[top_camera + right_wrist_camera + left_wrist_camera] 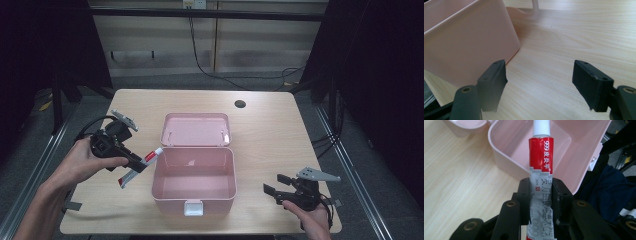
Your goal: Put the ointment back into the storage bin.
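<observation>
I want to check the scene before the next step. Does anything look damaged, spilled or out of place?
Only a small thing: the tube held in the left gripper looks creased and crumpled at its grey lower end, as if partly used. Nothing is spilled. The pink box stands open and empty.

Light wooden table, grey floor, panelled wall, dim surroundings

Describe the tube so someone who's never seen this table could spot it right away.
Find the open pink box in the middle of the wooden table. Just off its left wall, the left tool grips a slim tube above the table. It is red and silver with a white cap pointing at the box.
</observation>
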`<state>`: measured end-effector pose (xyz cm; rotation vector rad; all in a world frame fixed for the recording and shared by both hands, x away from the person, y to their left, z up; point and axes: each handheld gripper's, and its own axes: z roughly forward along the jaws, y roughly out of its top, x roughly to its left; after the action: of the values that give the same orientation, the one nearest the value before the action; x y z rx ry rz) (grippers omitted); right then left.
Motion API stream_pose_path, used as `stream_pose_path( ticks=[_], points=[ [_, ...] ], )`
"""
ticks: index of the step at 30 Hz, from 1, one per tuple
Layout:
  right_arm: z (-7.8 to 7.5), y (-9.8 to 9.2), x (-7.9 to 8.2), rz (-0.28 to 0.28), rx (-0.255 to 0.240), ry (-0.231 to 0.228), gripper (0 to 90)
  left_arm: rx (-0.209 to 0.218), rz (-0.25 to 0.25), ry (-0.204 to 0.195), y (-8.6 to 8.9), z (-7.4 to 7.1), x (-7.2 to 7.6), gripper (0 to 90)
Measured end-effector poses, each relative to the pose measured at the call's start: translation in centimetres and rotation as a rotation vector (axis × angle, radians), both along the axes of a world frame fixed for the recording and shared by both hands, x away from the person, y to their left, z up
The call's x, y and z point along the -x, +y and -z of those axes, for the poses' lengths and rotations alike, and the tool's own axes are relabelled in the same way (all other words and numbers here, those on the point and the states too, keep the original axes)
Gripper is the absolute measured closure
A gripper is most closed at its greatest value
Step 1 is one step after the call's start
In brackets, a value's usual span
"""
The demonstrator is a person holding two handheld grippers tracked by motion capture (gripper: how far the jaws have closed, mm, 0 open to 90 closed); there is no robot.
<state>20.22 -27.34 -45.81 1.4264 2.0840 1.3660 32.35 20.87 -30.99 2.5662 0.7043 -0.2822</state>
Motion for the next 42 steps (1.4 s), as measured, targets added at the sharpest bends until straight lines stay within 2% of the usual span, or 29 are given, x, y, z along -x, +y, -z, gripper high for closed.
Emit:
stream_pose_path(
  ticks=[5, 8, 10, 11, 14, 15, 19, 20, 24, 32, 40, 42],
  points=[
    [0.0, 0.0, 0.0, -0.001, -0.001, 0.0, 27.1, -0.007, 0.027, -0.015, -1.3, -0.1, -0.1, 70.9],
    [0.0, 0.0, 0.0, -0.002, -0.002, -0.002, 27.1, -0.033, 0.049, -0.017, -2.1, -0.1, -0.1, 71.0],
    [0.0, 0.0, 0.0, -0.002, -0.002, -0.002, 27.1, -0.029, 0.062, -0.014, -2.6, -0.1, -0.2, 70.9],
    [0.0, 0.0, 0.0, -0.002, -0.002, -0.002, 27.1, -0.041, 0.069, -0.016, -2.8, -0.1, -0.1, 70.9],
    [0.0, 0.0, 0.0, -0.004, -0.004, -0.003, 27.1, -0.033, 0.072, -0.015, -3.5, -0.3, 0.0, 70.9],
    [0.0, 0.0, 0.0, -0.005, -0.003, -0.004, 27.1, -0.036, 0.094, -0.025, -3.6, -0.5, 0.0, 71.0],
    [0.0, 0.0, 0.0, -0.005, -0.004, -0.002, 27.1, -0.048, 0.111, -0.05, -4.5, -1.0, 0.2, 70.9],
    [0.0, 0.0, 0.0, -0.005, -0.003, -0.002, 27.1, -0.042, 0.101, -0.048, -4.7, -1.1, 0.3, 70.9],
    [0.0, 0.0, 0.0, -0.004, -0.003, -0.003, 27.1, -0.043, 0.122, -0.046, -5.3, -1.3, 0.2, 71.0],
    [-0.1, 0.0, 0.1, -0.006, -0.003, 0.0, 27.1, -0.072, 0.157, -0.041, -7.1, -0.6, 0.5, 70.9],
    [-0.1, 0.1, 0.1, -0.009, -0.006, -0.003, 27.1, -0.066, 0.196, -0.036, -8.9, -0.8, 0.9, 70.9],
    [-0.1, 0.1, 0.1, -0.01, -0.006, -0.001, 27.1, -0.053, 0.202, -0.042, -9.5, -0.7, 1.2, 70.9]
  ],
)
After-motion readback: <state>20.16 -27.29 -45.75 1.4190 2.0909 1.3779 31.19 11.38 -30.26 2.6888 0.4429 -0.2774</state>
